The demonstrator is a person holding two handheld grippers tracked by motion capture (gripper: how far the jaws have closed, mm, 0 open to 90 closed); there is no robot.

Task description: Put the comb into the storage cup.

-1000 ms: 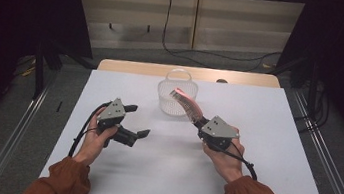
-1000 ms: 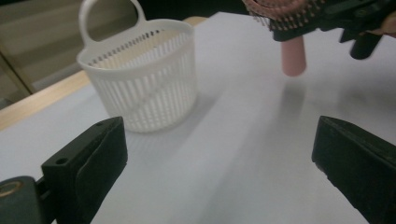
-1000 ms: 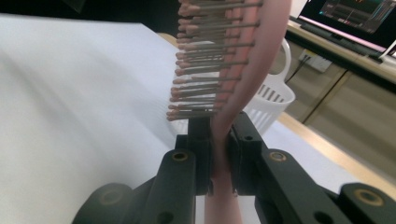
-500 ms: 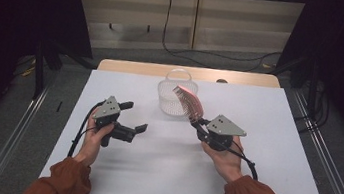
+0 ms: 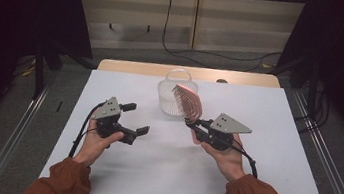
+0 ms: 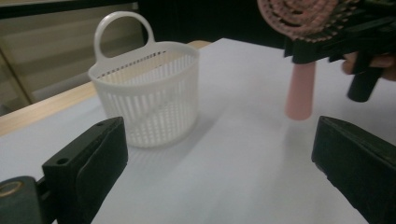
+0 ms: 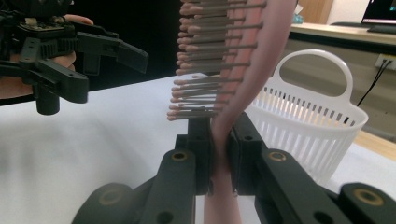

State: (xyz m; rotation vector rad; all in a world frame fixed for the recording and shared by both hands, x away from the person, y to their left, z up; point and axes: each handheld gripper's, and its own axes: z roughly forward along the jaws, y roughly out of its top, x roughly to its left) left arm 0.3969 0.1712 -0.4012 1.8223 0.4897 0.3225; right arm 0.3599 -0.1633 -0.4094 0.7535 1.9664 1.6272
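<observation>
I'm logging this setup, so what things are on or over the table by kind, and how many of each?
Baskets: 1
Hairbrushes: 1
Grippers: 2, left and right
Total: 4

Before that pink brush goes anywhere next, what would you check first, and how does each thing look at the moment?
1. Grip on the hairbrush: the right gripper is clamped on its neck, just below the bristles. Ok.
2. Brush clear of the table: its handle end hangs above the white surface in the left gripper view. Ok.
3. Basket upright with its mouth open: it stands near the table's far edge, loop handle up. Ok.
4. Basket empty: nothing seen through its slotted wall, but the bottom is hard to judge. Cannot tell.
5. Left gripper out of the way: it is open, holds nothing, and sits apart from brush and basket. Ok.
</observation>
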